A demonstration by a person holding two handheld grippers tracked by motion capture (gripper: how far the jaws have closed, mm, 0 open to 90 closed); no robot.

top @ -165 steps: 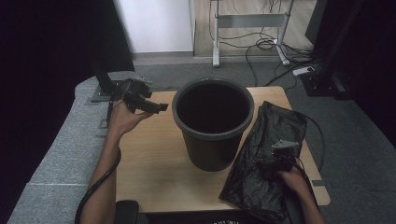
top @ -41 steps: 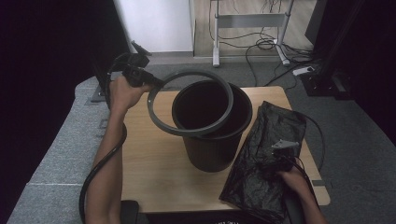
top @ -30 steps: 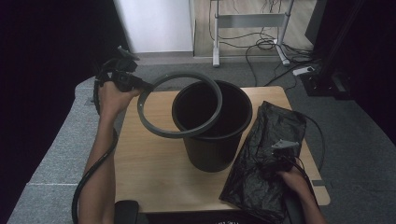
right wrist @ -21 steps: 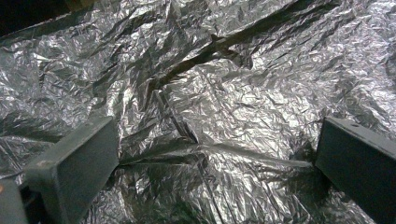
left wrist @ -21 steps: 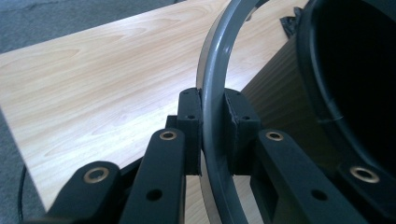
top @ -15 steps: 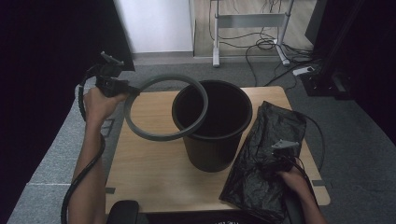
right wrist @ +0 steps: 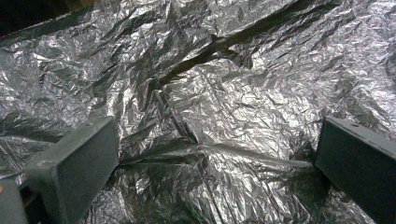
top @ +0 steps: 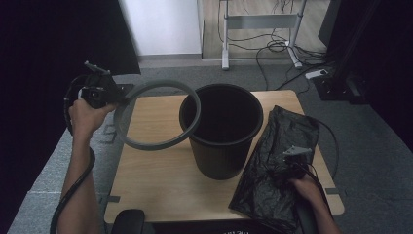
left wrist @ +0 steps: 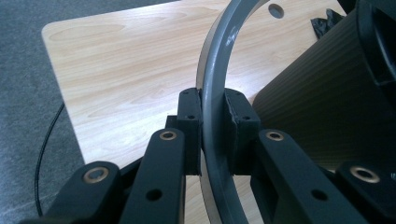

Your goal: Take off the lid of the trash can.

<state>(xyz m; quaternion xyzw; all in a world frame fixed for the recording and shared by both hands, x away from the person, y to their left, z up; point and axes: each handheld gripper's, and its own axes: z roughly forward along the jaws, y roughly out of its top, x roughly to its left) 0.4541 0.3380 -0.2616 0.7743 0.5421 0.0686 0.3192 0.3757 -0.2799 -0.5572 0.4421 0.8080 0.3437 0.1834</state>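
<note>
A black ribbed bin stands upright in the middle of the wooden table. My left gripper is shut on a grey plastic ring, held in the air and tilted, off the bin to its left. In the left gripper view the ring runs between the two fingertips, with the bin's wall at the right. A crumpled black plastic bag lies on the table's right side. My right gripper rests low over the bag, its jaws wide apart above the shiny folds.
Grey carpet surrounds the table. A metal stand and loose cables lie behind it, and a power strip lies at the back right. Dark curtains close off the left and right sides.
My left gripper took hold of the grey ring on the bin's rim, lifted it off and has carried it leftward. The right gripper has stayed on the bag.
</note>
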